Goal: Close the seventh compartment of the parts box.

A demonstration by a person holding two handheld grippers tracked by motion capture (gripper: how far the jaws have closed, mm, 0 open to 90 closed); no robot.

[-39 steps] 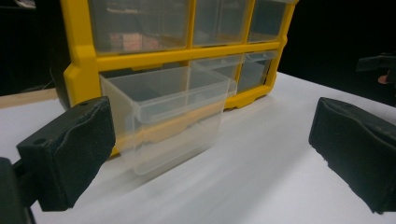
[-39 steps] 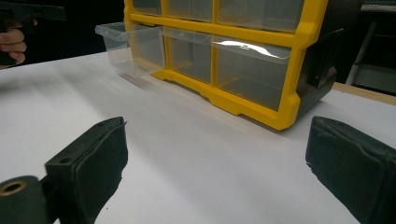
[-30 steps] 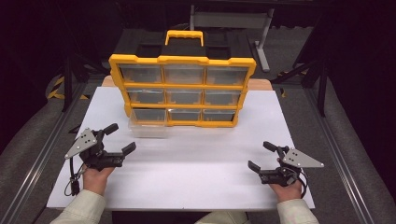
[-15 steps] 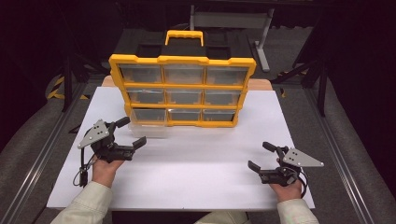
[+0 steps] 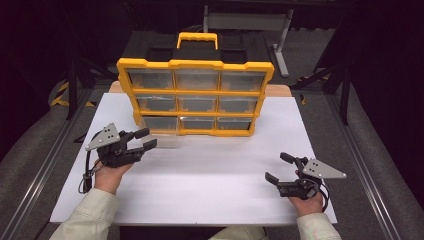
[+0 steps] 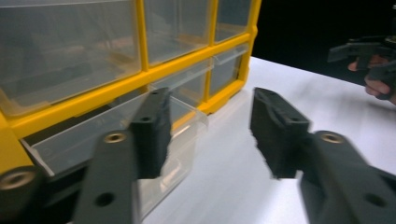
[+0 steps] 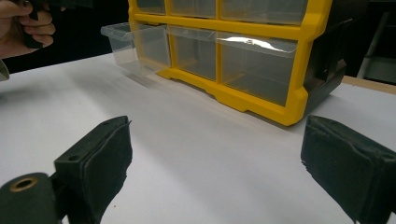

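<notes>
A yellow organiser (image 5: 195, 97) with clear drawers stands at the back of the white table (image 5: 200, 170). Its bottom-left drawer (image 5: 162, 132) is pulled out part way; the same drawer (image 6: 121, 144) lies close under my left jaws, and the drawer (image 7: 135, 46) sticks out at the far left in the right gripper view. My left gripper (image 5: 146, 139) is open, just left of that drawer and apart from it. My left gripper (image 6: 210, 135) holds nothing. My right gripper (image 5: 280, 167) rests open near the front right of the table, and my right gripper (image 7: 215, 168) has bare table between its pads.
The organiser has a yellow handle (image 5: 197, 39) on top. Dark floor and metal rails (image 5: 360, 165) flank the table. A metal stand (image 5: 247, 22) is behind the organiser. White table surface stretches between the two grippers.
My left gripper has moved forward and to the right, up to the pulled-out bottom-left drawer. The right gripper has stayed in place.
</notes>
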